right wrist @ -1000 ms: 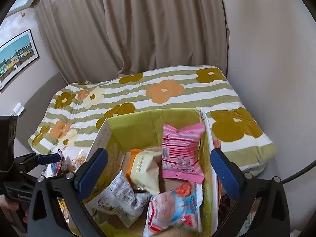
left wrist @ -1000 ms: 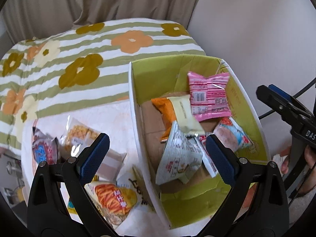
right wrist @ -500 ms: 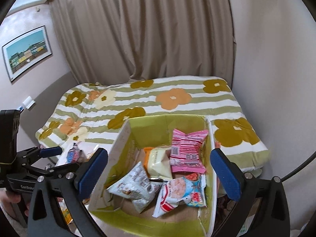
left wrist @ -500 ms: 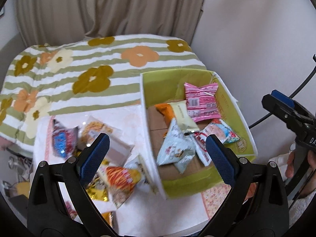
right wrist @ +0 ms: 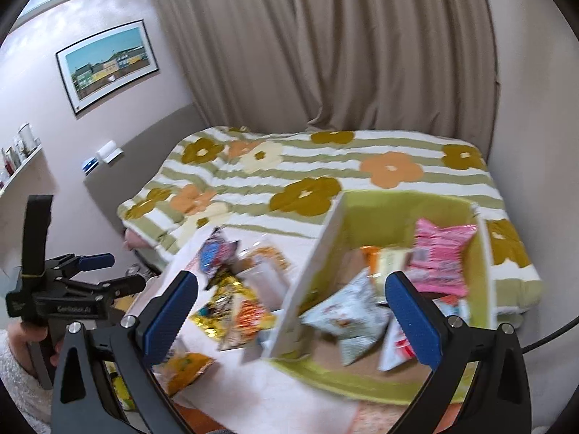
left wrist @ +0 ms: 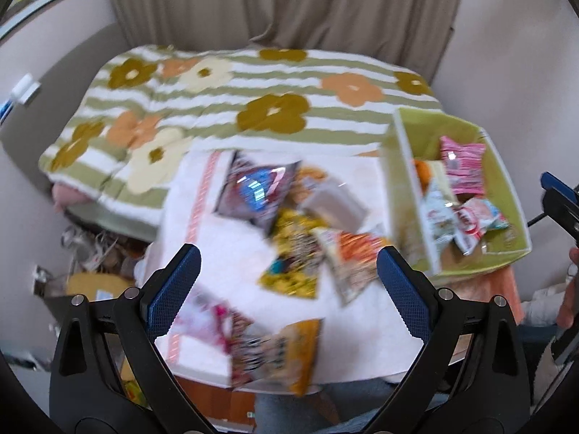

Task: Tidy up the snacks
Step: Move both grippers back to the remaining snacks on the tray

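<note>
A green cardboard box (left wrist: 506, 166) stands at the right of a white-covered table (left wrist: 224, 253) and holds several snack packets, among them a pink one (left wrist: 465, 166). It also shows in the right wrist view (right wrist: 398, 217). Loose packets lie on the table left of the box: a dark blue one (left wrist: 258, 188), a yellow one (left wrist: 295, 256), an orange one (left wrist: 353, 256). My left gripper (left wrist: 287, 285) is open and empty, high above these loose packets. My right gripper (right wrist: 291, 311) is open and empty above the box's left wall.
A bed with a flowered striped cover (left wrist: 224, 101) lies behind the table. Curtains (right wrist: 325, 54) hang at the back. Clutter sits on the floor left of the table (left wrist: 94, 253). A framed picture (right wrist: 108, 63) hangs on the left wall.
Both grippers have drawn back and up. The left view has swung left from the box to the loose packets. The right view has also swung left. Both stay open.
</note>
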`<state>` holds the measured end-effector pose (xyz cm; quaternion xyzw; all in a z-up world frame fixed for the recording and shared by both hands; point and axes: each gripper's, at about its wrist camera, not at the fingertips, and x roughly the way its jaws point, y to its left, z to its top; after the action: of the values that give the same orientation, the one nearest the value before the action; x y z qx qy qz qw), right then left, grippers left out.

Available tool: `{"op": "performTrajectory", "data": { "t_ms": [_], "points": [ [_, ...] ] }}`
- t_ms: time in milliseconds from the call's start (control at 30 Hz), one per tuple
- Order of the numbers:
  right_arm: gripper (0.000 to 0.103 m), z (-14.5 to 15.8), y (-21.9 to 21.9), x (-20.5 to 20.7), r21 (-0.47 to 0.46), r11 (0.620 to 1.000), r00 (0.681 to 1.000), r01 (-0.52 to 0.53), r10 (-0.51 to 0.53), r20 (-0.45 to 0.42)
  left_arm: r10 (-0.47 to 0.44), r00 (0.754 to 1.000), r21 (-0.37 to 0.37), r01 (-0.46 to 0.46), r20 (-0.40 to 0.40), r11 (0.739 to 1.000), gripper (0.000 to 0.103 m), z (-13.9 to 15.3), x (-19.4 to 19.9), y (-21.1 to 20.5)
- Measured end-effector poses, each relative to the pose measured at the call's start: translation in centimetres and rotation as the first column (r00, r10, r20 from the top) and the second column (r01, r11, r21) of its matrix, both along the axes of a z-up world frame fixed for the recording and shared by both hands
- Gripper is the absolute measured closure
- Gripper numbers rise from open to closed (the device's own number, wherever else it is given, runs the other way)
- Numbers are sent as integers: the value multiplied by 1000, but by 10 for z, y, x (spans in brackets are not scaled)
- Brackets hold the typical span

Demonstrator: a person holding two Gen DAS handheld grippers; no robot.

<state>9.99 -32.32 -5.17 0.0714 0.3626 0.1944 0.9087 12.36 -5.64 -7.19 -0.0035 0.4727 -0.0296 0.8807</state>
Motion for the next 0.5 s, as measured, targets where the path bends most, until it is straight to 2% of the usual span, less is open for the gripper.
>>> {"op": "performTrajectory", "data": {
  "t_ms": [133,267,367,500],
  "points": [
    [0,-12,45,-9,-3,1000,999,-27,27,-43,14,999,-12,-15,-50,1000,6,-22,-4,49],
    [0,-35,89,-15,28,999,991,-36,39,-124,-23,994,-24,20,-104,999,6,-45,-7,87],
    [0,-60,122,-21,30,999,980,-30,35,-196,-63,986,-29,59,-152,998,6,-67,-10,110],
    [0,-99,154,-28,74,997,948,9,15,-319,-121,968,-49,112,-221,992,6,-102,-9,130]
  ]
}}
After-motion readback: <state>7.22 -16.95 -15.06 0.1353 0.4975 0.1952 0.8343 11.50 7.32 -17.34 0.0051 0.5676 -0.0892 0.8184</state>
